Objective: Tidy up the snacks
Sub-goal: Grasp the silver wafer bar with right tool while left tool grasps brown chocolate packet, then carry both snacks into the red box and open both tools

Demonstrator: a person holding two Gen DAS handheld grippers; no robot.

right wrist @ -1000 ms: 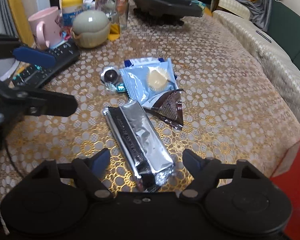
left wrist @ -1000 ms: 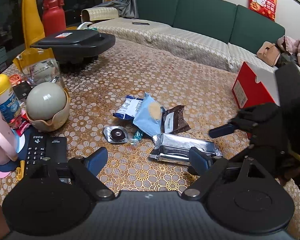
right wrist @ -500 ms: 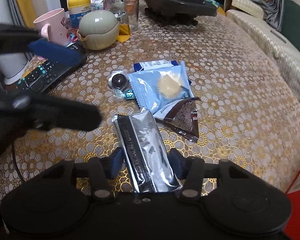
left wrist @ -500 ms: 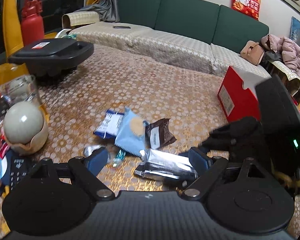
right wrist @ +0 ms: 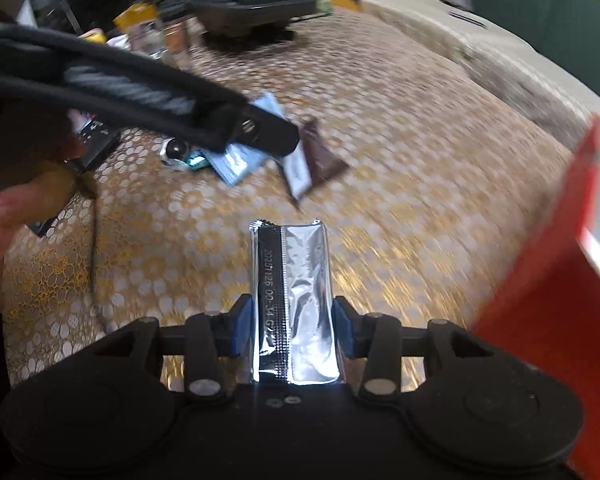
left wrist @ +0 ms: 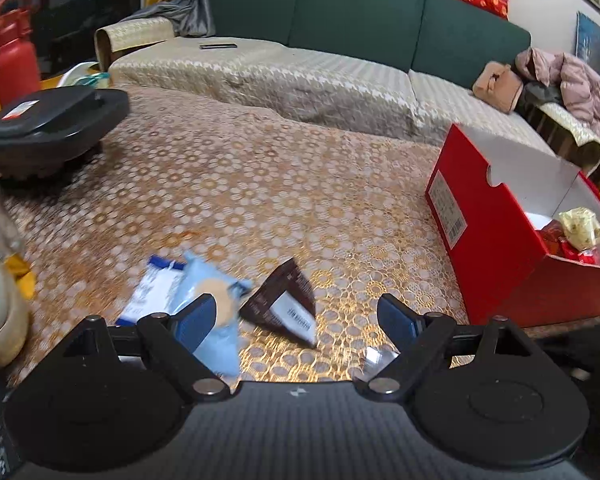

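The right gripper point(right wrist: 292, 326) has just been closing its jaws, and now its blue pads point(right wrist: 242, 326) squeeze the long shiny silver foil snack pack point(right wrist: 294, 300) from both sides. The pack sticks out straight ahead between them, up off the gold flower-pattern tablecloth point(right wrist: 420, 160). The left gripper point(left wrist: 298, 318) has its jaws wide apart with nothing between them, low over the table. Just past its fingers point(left wrist: 194, 322) lie three more snacks close together near the middle of the tabletop: a dark brown triangle-shaped wrapper with a white label point(left wrist: 286, 304), a light blue packet with a round biscuit picture point(left wrist: 216, 312) and a white and blue packet point(left wrist: 152, 292) partly under it. In the right wrist view a small round foil-wrapped chocolate point(right wrist: 176, 150) sits just beside the blue packet, and the black arm of the left gripper crosses in front of them. At the right edge of the tabletop stands an open red cardboard box with a white inside point(left wrist: 496, 232), and some wrapped snacks point(left wrist: 576, 228) lie in it. At the far left corner sits a flat black machine with a lid point(left wrist: 52, 120). Behind the table is a green sofa with a pale cover point(left wrist: 340, 68).
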